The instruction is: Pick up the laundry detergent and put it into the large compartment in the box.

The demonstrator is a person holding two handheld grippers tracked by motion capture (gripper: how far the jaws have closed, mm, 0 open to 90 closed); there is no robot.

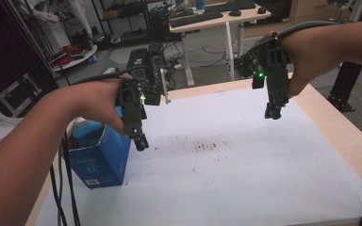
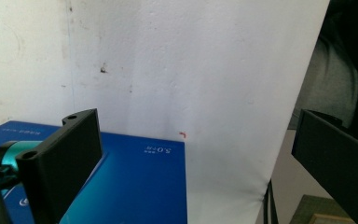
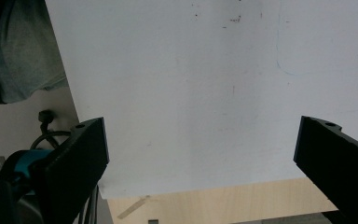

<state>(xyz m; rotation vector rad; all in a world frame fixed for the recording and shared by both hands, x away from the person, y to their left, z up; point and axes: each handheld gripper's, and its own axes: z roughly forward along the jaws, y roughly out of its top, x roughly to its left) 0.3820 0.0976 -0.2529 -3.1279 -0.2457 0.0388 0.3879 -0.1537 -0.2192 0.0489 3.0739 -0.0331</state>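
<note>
Glossy blue carton (image 1: 99,157), left gripper (image 1: 141,142) above, jaws apart

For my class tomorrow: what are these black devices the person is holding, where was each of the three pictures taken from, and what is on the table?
A person holds a black two-jaw gripper in each hand: the left gripper and the right gripper. The high view looks down from above the person's side. The other two pictures come from small cameras riding on each gripper, looking along its own jaws. Both grippers stand open and hold nothing. A white sheet covers the light wooden table. A blue cardboard box stands at the sheet's left edge, just under the left gripper, whose camera sees the box's top.
</note>
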